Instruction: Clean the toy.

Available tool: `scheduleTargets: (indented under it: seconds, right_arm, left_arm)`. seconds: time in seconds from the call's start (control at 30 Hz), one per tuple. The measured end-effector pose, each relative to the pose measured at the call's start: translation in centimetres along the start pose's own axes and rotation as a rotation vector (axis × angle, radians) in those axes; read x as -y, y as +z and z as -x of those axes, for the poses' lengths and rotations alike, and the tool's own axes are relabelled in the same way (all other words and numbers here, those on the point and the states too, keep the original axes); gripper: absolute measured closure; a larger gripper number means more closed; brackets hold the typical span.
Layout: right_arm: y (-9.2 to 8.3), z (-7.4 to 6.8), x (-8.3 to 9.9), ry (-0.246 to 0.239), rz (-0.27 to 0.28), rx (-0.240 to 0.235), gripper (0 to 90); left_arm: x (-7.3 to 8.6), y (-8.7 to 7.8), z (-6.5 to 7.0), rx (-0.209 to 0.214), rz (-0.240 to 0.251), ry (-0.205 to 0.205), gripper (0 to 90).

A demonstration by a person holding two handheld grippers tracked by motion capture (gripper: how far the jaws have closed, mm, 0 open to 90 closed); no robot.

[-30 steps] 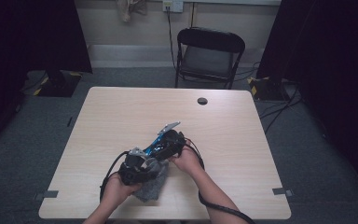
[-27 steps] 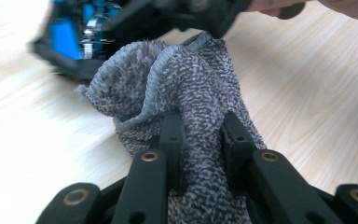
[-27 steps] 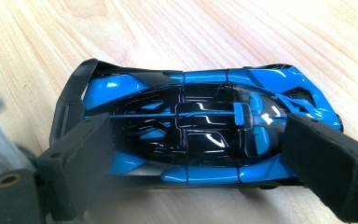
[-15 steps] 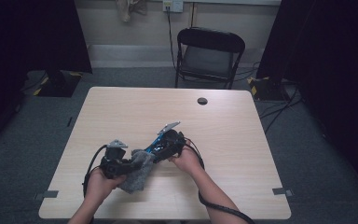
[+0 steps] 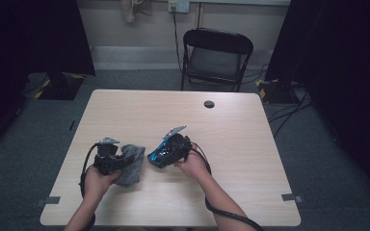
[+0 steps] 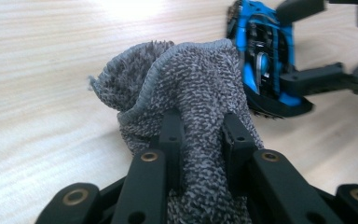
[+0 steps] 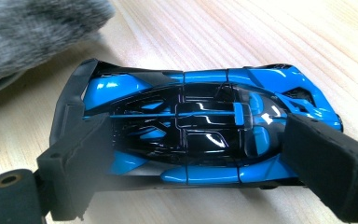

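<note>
Since the earlier frames, the grey terry-cloth rag (image 5: 129, 163) has been carried leftward off the blue and black toy sports car (image 5: 163, 153), and a gap of bare wood is now seen between the two. The rag is pinched in a fold between the closed jaws of the left hand-held gripper (image 5: 118, 162), just left of the car and hanging down to the pale wooden desk (image 5: 250, 159); in the left gripper view the cloth (image 6: 200, 116) is seen bunched up between the black jaws, with the car (image 6: 261, 60) just beyond it. The car is clamped by nose and tail between the jaws of the right hand-held gripper (image 5: 166, 154) and held near the middle of the desk; in the right gripper view its glossy roof (image 7: 200, 126) is seen from above, the rag (image 7: 32, 28) lying beside its tail.

The work is judged to be a wiping of the car. One pass appears done; whether further wiping is needed cannot be told, and both car and rag are yet to be set down.
</note>
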State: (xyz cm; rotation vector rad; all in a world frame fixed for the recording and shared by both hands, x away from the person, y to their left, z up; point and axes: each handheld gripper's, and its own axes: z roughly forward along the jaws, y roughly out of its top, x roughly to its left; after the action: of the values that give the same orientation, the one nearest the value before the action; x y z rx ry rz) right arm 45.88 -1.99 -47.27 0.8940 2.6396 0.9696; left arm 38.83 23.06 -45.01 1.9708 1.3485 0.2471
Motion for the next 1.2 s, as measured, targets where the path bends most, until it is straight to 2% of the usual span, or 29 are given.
scheduleTargets:
  seconds: [0.1, 0.33, 0.47, 0.77, 1.2]
  right_arm:
    - [0.0, 0.0, 0.0, 0.000, 0.000, 0.000, 8.9]
    - [0.0, 0.0, 0.0, 0.001, 0.001, 0.001, 8.9]
    - [0.0, 0.0, 0.0, -0.001, -0.001, 0.001, 8.9]
    - [0.0, -0.1, -0.1, 0.001, -0.008, 0.000, 8.9]
    - [0.0, -0.1, -0.1, 0.002, -0.009, -0.001, 8.9]
  left_arm:
    - [-0.2, 0.5, -0.1, -0.005, 0.001, 0.018, 73.8]
    - [0.1, 2.0, -0.1, -0.038, -0.024, 0.010, 73.3]
    - [0.1, 2.7, 0.4, -0.042, -0.049, 0.042, 73.3]
    - [0.0, 3.2, 1.8, -0.007, -0.073, 0.069, 73.3]
    - [0.6, 2.9, 2.8, 0.034, -0.087, 0.060, 73.3]
